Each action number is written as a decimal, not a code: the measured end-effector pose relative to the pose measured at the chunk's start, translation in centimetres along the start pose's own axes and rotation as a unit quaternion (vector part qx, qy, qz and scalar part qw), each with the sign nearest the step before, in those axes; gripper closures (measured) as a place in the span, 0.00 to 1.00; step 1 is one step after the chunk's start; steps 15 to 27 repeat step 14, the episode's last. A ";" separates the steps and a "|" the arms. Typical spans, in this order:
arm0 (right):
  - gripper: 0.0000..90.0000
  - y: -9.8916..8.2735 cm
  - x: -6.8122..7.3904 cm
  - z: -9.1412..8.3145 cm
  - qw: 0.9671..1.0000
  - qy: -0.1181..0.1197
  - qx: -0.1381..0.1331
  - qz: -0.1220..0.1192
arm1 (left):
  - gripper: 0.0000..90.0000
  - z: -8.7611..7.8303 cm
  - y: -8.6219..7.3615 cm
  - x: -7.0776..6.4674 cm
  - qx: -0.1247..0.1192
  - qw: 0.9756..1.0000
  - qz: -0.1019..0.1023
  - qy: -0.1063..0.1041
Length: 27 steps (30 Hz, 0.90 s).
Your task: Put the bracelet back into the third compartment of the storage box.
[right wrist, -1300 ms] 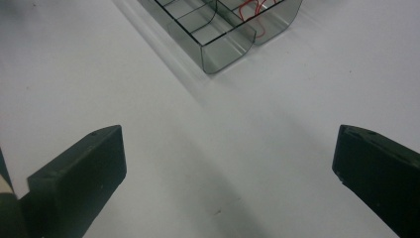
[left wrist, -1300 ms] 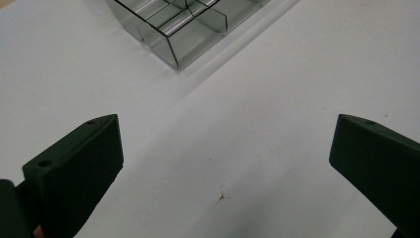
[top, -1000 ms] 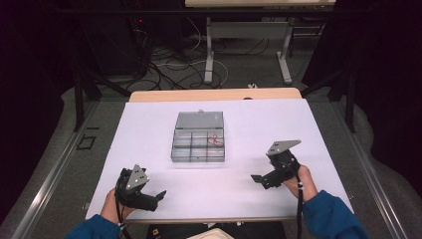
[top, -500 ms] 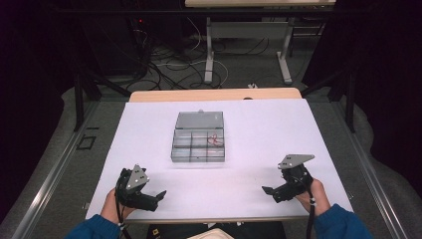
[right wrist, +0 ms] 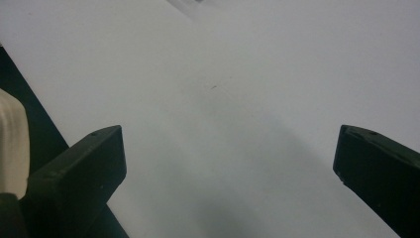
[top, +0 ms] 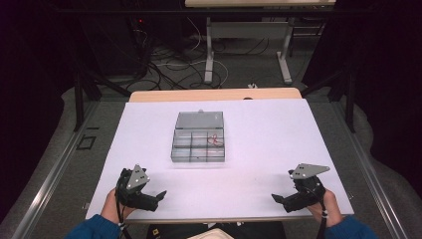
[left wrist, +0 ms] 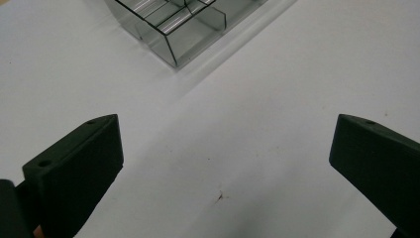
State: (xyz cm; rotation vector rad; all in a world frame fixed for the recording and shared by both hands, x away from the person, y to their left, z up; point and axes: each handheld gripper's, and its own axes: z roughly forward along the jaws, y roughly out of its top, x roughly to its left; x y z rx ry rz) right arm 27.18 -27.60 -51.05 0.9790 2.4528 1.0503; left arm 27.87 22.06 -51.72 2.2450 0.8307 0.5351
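While both my grippers rest spread and empty at the table's near edge, the clear compartment box [top: 199, 138] sits mid-table, ahead and to the right of my left gripper [top: 158, 196], which is nearer than my right gripper [top: 276, 199].

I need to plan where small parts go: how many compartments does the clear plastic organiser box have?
6 show in the clear plastic organiser box, in two rows of three: three behind, three nearer the person. Its open lid lies flat beyond them.
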 end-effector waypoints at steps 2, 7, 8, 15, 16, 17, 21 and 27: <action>0.00 -0.2 -0.1 -0.1 1.000 -0.004 -0.005 -0.009 | 0.00 0.0 0.0 0.0 0.000 1.000 -0.001 0.000; 0.00 -0.6 0.2 -0.5 1.000 -0.010 -0.012 -0.005 | 0.00 0.1 0.0 -0.1 0.001 1.000 -0.006 -0.006; 0.00 -0.7 0.3 -0.6 1.000 -0.009 -0.007 -0.007 | 0.00 0.0 0.0 -0.1 0.005 1.000 -0.005 -0.006; 0.00 -0.8 0.2 -0.5 1.000 -0.017 -0.004 -0.006 | 0.00 0.2 0.0 0.0 0.004 1.000 -0.006 -0.006; 0.00 -0.8 0.2 -0.5 1.000 -0.017 -0.004 -0.006 | 0.00 0.2 0.0 0.0 0.004 1.000 -0.006 -0.006; 0.00 -0.8 0.2 -0.5 1.000 -0.017 -0.004 -0.006 | 0.00 0.2 0.0 0.0 0.004 1.000 -0.006 -0.006; 0.00 -0.8 0.2 -0.5 1.000 -0.017 -0.004 -0.006 | 0.00 0.2 0.0 0.0 0.004 1.000 -0.006 -0.006; 0.00 -0.8 0.2 -0.5 1.000 -0.017 -0.004 -0.006 | 0.00 0.2 0.0 0.0 0.004 1.000 -0.006 -0.006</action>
